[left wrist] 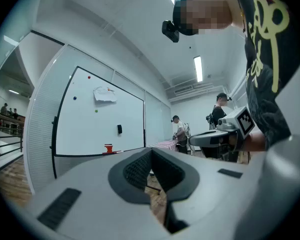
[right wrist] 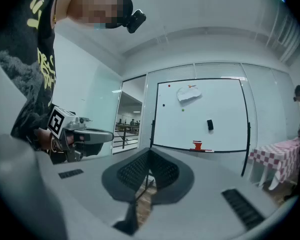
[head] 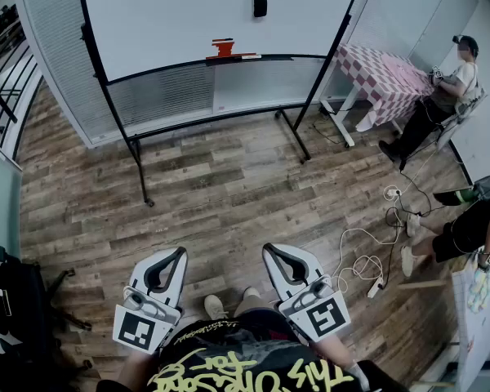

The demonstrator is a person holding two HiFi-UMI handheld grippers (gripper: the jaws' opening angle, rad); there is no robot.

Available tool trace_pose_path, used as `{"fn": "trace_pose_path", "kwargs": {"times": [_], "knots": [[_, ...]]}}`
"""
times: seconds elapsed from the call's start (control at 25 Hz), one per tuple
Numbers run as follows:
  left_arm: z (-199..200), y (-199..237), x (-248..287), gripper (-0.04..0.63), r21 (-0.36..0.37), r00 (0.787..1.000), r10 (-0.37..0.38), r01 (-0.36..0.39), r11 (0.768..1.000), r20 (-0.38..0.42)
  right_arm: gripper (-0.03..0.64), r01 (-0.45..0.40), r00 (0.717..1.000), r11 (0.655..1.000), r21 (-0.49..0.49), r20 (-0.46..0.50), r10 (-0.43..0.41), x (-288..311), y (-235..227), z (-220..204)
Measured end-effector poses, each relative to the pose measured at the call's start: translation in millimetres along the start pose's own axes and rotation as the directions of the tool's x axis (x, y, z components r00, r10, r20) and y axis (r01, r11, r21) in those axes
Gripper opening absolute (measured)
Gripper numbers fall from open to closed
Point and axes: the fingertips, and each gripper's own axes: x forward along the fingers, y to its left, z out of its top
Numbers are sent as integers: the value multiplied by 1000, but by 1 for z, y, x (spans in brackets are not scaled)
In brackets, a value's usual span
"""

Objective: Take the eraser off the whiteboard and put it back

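A small black eraser (head: 260, 5) sticks to the whiteboard (head: 171, 19) across the room; it also shows as the eraser (left wrist: 119, 129) in the left gripper view and the eraser (right wrist: 210, 125) in the right gripper view. A red object (head: 223, 47) stands on the board's tray. Both grippers are held low and close to the person's body, far from the board and pointing level toward it. My left gripper (head: 180, 254) is shut and empty, its jaws meeting at the tip (left wrist: 151, 151). My right gripper (head: 269, 250) is likewise shut with nothing held (right wrist: 150, 153).
Wood floor lies between me and the board's black stand (head: 139, 170). A table with a checked cloth (head: 384, 72) and a seated person (head: 449, 88) are at the right. Cables and a power strip (head: 367, 268) lie on the floor at right; a black bag (head: 8, 300) sits at left.
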Motion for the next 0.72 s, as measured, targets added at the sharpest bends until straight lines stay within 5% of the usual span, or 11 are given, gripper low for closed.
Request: {"fn": "trace_pose_path", "kwargs": {"times": [0.72], "knots": [[3,3,-3,6,7,1000,3,-3,1000,8,8,7,1000,1000,-12,-15,-7,5,4,-3]]}}
